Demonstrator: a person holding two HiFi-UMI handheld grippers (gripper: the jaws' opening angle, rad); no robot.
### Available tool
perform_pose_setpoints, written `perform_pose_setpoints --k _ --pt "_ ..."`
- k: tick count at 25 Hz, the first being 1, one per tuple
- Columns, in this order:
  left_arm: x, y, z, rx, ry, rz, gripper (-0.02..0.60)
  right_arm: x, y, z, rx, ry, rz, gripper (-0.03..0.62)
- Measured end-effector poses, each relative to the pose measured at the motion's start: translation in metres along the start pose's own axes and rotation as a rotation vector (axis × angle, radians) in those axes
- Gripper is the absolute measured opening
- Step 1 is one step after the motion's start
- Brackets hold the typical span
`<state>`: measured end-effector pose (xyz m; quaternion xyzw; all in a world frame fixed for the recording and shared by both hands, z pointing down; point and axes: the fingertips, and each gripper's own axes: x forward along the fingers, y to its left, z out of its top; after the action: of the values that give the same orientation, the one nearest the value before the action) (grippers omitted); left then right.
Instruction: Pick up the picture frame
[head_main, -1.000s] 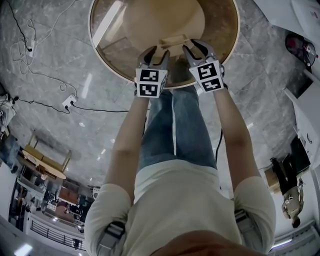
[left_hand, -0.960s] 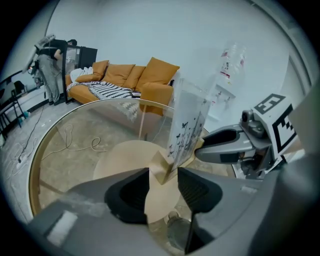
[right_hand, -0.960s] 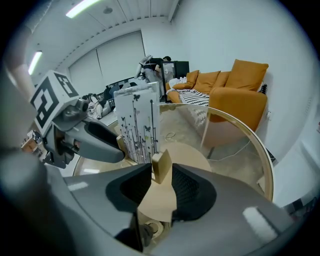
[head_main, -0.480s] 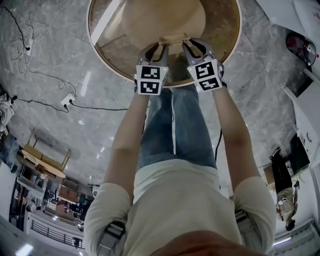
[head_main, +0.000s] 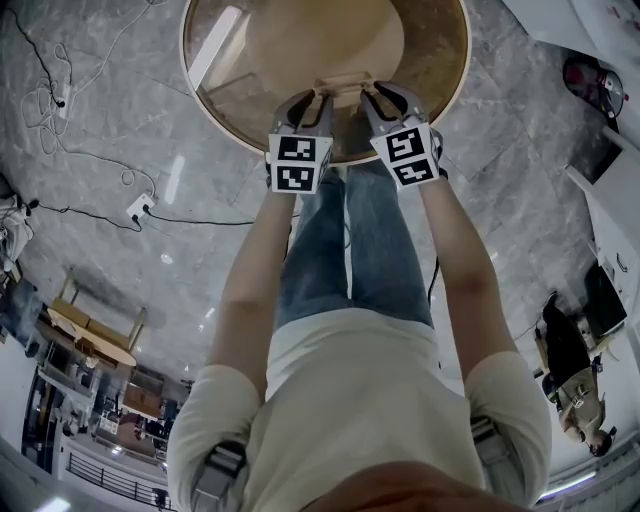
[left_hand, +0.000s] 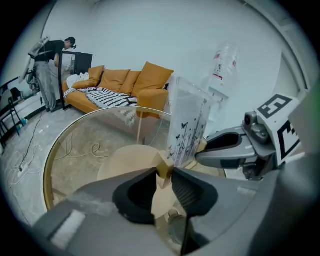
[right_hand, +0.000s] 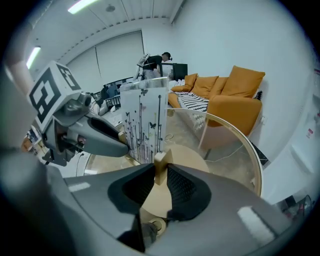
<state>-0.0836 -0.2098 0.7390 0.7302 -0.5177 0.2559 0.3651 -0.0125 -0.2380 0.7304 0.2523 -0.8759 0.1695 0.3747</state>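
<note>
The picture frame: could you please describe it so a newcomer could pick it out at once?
Find the round glass-topped table with the gold rim; at its near edge the left gripper and right gripper are closing their jaws on one pale wooden base. Standing on that base is the picture frame, the only upright clear pane there, printed with black stems and butterflies.

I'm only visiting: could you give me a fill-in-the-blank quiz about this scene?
The picture frame has a pale panel printed with black stems and ____.
The round table has a see-through top made of ____.
The sofa beyond the table is coloured ____.
Missing words: butterflies; glass; orange.
</note>
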Motion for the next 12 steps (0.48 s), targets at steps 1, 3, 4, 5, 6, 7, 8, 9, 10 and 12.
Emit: perform_pose_setpoints --k 1,3,4,5,6,7,8,9,10,12 --pt "-0.006 -0.002 0.001 0.003 -0.005 -0.003 0.097 -0.005 0.003 0.002 0.006 -0.005 -0.005 0.077" --pt "-0.018 -0.007 0.006 0.009 -0.013 -0.01 0.097 -0.018 0.009 0.006 0.012 -0.02 -0.022 0.077" --pt "-0.025 -0.011 0.008 0.015 -0.018 -0.014 0.097 -0.025 0.011 0.009 0.014 -0.027 -0.033 0.077" --pt "-0.031 -0.014 0.01 0.02 -0.024 -0.017 0.097 -0.031 0.014 0.011 0.017 -0.033 -0.043 0.076" --pt "-0.038 -0.017 0.012 0.024 -0.03 -0.021 0.097 -0.038 0.018 0.015 0.022 -0.04 -0.052 0.075" --pt "-0.046 -0.018 0.015 0.028 -0.037 -0.023 0.097 -0.044 0.022 0.018 0.028 -0.047 -0.061 0.075" --pt "-0.053 -0.02 0.017 0.031 -0.044 -0.026 0.097 -0.05 0.025 0.022 0.034 -0.055 -0.069 0.075" --pt "-0.06 -0.021 0.019 0.034 -0.051 -0.028 0.097 -0.056 0.029 0.025 0.039 -0.062 -0.077 0.075" --pt "-0.067 -0.023 0.021 0.038 -0.057 -0.03 0.097 -0.062 0.033 0.029 0.043 -0.07 -0.084 0.075" --pt "-0.081 -0.027 0.024 0.046 -0.07 -0.035 0.097 -0.075 0.041 0.036 0.048 -0.085 -0.098 0.075"
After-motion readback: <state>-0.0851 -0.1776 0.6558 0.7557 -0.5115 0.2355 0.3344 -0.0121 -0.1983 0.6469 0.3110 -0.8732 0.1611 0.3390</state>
